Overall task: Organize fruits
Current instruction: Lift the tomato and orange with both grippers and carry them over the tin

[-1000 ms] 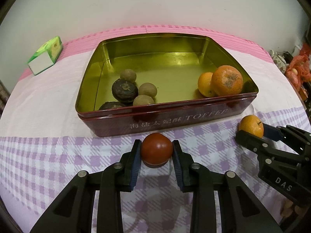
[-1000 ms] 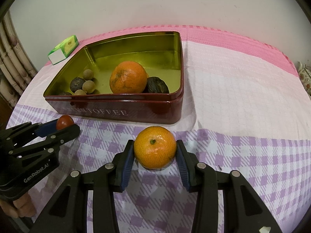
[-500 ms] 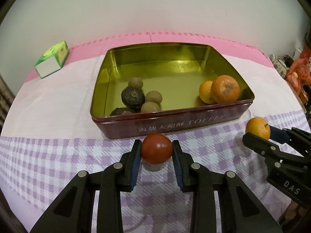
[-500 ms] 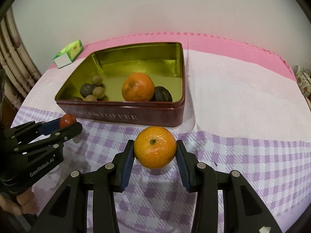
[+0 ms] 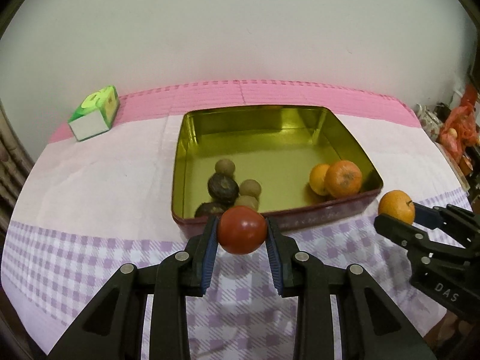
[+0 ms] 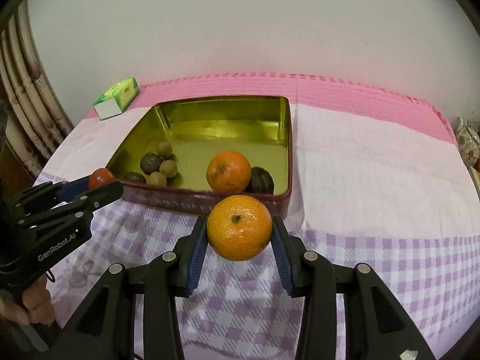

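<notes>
A dark fruit point(image 6: 261, 181) tucked behind the large orange point(image 6: 228, 171) in the tin point(image 6: 286, 138) is shown only in the right wrist view, where "GenRobot.AI" can be read on the left gripper point(image 6: 99, 183); a second, smaller orange point(image 5: 319, 178) in the tin is seen only from the left wrist, where "DAS" is printed on the right gripper point(image 5: 396, 211). The tin's front lettering is too blurred to be read, and several small brown and dark fruits point(image 5: 224, 184) are held in it. A red tomato point(image 5: 242, 229) is clamped between the left gripper's point(image 5: 242, 234) fingers and a mandarin point(image 6: 239, 228) between the right gripper's point(image 6: 239, 234), both held above the checked cloth point(image 5: 60, 258) just in front of the tin.
</notes>
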A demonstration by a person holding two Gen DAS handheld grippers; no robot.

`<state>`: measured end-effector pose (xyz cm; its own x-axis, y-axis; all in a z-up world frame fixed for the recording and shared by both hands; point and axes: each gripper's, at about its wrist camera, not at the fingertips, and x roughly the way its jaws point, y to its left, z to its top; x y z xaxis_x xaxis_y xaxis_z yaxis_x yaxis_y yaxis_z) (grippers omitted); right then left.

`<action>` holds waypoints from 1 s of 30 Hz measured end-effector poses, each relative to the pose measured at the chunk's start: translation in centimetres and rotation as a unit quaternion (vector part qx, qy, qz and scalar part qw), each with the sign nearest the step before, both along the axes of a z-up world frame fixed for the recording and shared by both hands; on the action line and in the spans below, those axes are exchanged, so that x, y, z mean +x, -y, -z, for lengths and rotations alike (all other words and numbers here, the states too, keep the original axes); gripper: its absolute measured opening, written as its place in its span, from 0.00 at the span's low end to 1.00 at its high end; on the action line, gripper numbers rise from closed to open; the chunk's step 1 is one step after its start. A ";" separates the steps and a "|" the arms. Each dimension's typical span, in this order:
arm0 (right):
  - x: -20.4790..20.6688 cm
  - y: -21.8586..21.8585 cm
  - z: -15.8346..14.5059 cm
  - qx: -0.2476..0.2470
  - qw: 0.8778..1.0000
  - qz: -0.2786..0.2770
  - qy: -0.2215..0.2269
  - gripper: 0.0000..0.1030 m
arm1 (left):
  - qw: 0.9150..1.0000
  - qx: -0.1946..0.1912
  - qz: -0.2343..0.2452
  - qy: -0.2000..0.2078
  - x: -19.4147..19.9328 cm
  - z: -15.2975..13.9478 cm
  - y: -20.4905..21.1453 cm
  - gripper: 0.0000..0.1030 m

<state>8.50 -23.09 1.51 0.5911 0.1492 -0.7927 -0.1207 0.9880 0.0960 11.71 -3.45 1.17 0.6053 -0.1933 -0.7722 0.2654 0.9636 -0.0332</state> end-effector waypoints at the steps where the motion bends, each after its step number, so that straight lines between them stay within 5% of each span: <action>1: 0.2 -0.1 -0.1 -0.001 1.000 -0.002 0.002 0.38 | 1.000 0.001 -0.001 0.000 0.1 0.0 -0.1 0.31; 30: 7.2 -3.0 -0.4 -0.021 0.999 -0.039 0.012 0.38 | 0.999 0.026 -0.017 -0.020 5.7 1.4 0.3 0.31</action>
<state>15.70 -20.13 1.91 0.5987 0.1620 -0.7844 -0.1987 0.9788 0.0505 17.40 -3.76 -0.26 0.5799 -0.1321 -0.8039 0.2325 0.9726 0.0079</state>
